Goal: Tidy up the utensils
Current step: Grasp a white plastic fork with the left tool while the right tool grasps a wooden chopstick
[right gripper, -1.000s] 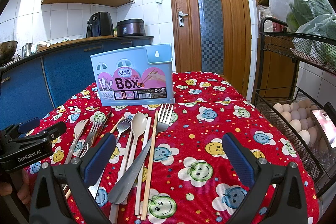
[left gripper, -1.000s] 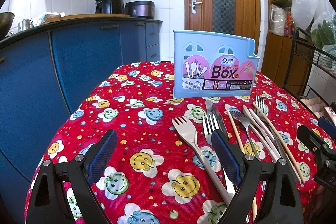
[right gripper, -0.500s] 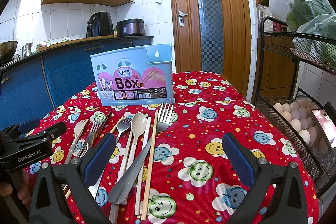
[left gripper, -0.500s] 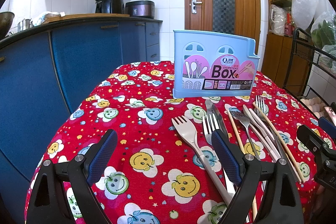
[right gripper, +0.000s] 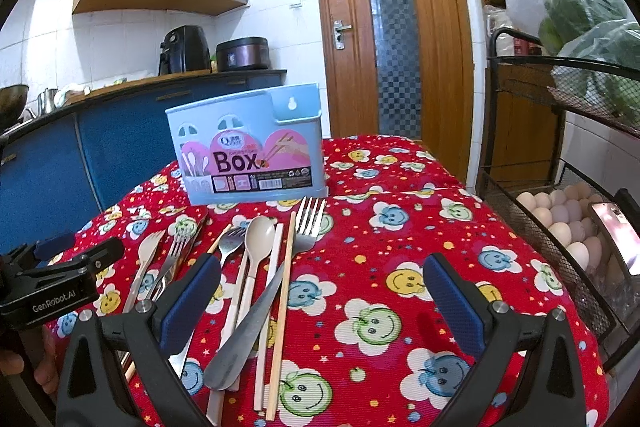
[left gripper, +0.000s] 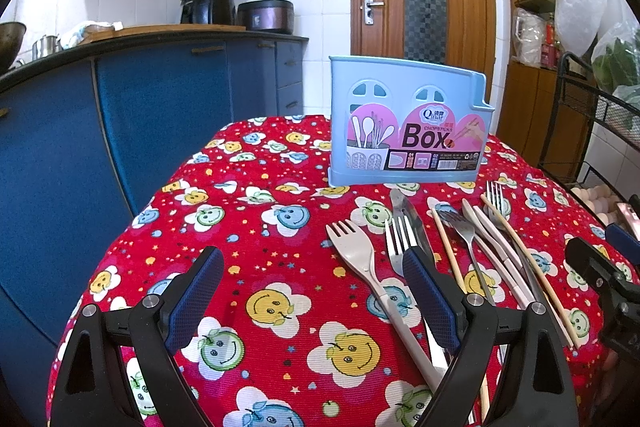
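A light blue utensil box stands upright at the far side of the table; it also shows in the right wrist view. Several utensils lie in a row before it: a beige plastic fork, a metal fork, a knife, chopsticks, a beige spoon, a metal fork, a metal knife. My left gripper is open and empty above the cloth, left of the utensils. My right gripper is open and empty, right of them.
The table has a red smiley-print cloth. Blue kitchen cabinets stand to the left, a wooden door behind. A black wire rack with eggs stands close on the right.
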### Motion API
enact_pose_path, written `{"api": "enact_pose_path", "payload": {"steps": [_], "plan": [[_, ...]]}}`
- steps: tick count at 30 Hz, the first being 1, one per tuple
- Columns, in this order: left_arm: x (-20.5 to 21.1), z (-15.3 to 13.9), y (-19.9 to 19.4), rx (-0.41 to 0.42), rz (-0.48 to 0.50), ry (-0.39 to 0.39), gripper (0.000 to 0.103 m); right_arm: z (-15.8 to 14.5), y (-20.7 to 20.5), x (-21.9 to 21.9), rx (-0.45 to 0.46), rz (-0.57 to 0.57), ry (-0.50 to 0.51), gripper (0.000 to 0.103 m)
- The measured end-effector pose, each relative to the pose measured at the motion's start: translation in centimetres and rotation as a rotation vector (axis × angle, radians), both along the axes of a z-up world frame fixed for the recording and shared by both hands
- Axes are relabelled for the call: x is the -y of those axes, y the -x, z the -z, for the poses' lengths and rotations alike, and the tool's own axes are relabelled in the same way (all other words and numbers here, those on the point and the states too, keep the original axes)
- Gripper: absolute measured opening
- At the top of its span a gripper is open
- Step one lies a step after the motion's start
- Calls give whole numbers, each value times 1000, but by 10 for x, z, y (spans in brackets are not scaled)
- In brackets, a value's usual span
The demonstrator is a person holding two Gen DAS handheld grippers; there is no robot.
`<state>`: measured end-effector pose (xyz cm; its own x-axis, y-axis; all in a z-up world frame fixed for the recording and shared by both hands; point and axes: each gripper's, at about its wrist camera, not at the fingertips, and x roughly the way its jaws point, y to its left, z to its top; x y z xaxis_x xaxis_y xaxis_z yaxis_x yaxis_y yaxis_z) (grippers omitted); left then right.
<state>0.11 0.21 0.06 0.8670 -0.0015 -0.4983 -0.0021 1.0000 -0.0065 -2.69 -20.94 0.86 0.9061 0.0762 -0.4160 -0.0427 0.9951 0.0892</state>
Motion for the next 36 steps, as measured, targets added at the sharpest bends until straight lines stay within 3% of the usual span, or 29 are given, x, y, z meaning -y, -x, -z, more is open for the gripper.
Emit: {"api": "enact_pose_path", "payload": {"steps": [10,15,18,24,29,36], "plan": [[-11,-19,-11,-32,24,6,91,-15,-18,5,-120,-62,15,103],[-19,-17,-24,-116,40,31,91,-19,-34,9,-204,-89,14,102],[-20,-12,-29,-152,60,53,91,-16,-45,12,-263,-97,14,90],[-7,-6,-42,-217,112,44,90,-11,-62,10,-335,-150,11,77],[-2,0,-56,-277,134,59,75,-8,-75,4,-376,-194,7,63],[-6,13,-71,-368,194,176,59,4,-94,-5,-461,-245,-5,36]]}}
